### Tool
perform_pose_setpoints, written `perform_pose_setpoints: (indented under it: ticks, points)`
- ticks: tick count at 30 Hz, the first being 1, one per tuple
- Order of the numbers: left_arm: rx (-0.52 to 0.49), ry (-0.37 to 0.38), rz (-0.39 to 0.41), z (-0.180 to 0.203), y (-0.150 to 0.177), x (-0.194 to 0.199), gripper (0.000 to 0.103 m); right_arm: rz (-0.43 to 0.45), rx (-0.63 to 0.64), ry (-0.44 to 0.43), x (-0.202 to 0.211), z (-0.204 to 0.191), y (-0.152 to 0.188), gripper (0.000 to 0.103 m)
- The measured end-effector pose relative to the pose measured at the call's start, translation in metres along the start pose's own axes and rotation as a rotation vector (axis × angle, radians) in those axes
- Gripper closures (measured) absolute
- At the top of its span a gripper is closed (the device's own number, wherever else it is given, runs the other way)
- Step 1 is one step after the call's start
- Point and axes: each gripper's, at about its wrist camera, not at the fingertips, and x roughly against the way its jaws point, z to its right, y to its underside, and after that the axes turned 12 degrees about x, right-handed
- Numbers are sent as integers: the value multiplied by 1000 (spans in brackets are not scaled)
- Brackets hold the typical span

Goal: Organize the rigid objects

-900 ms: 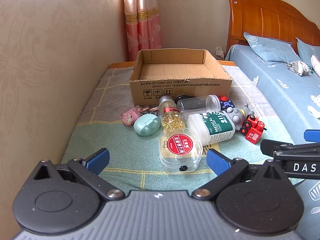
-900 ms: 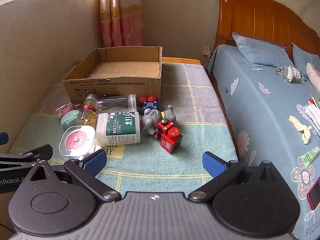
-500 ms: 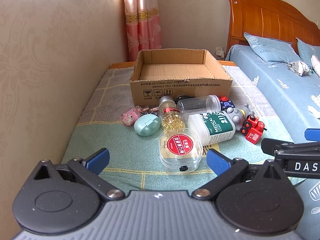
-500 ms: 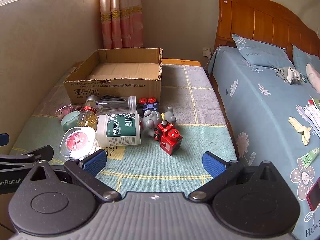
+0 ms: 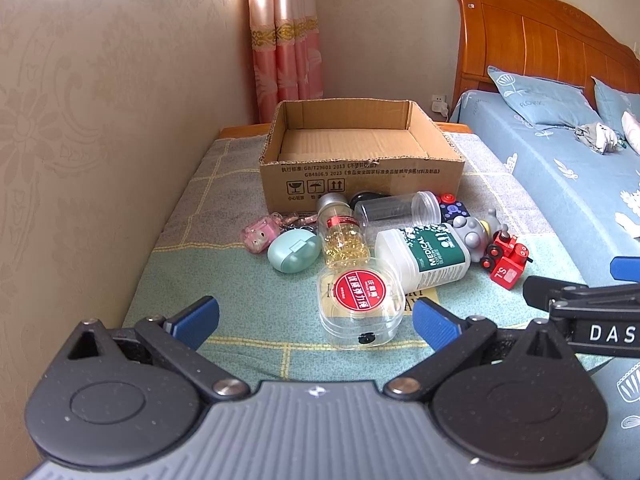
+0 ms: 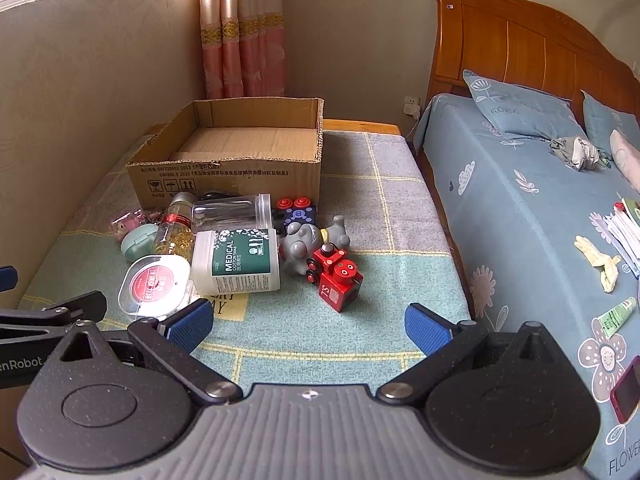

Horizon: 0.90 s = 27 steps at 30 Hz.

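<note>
An empty cardboard box stands at the back of a blanket-covered bench. In front of it lies a pile: a clear round case with a red label, a white MEDICAL cotton jar, a bottle of yellow capsules, a clear jar, a mint case, a pink charm, a grey toy and a red toy train. My left gripper is open, just short of the clear round case. My right gripper is open, short of the red train.
A wall runs along the left of the bench. A bed with a blue sheet lies to the right, with pillows, papers, a tube and a phone on it. A pink curtain hangs behind the box.
Both grippers have crept slightly forward toward the pile. Both stay open and the objects have not moved.
</note>
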Motion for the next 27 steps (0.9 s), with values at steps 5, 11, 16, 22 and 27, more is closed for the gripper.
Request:
perform_pose_setpoints:
  ticks: [5, 11, 16, 22, 27]
  points:
    - [2, -1, 3, -1, 0, 1, 1, 3, 2, -1, 0, -1, -1, 0]
    - [2, -2, -3, -2, 0, -2, 1, 6, 8, -2, 0, -3, -1, 0]
    - [-1, -2, -4, -2, 1, -3, 1, 4, 11, -1, -2, -4, -2, 0]
    - [-8, 3, -4, 1, 0, -4, 1, 6, 12, 0, -3, -3, -3, 0]
    - [-10, 18, -4, 2, -3, -8, 1, 10, 15, -1, -5, -1, -5, 0]
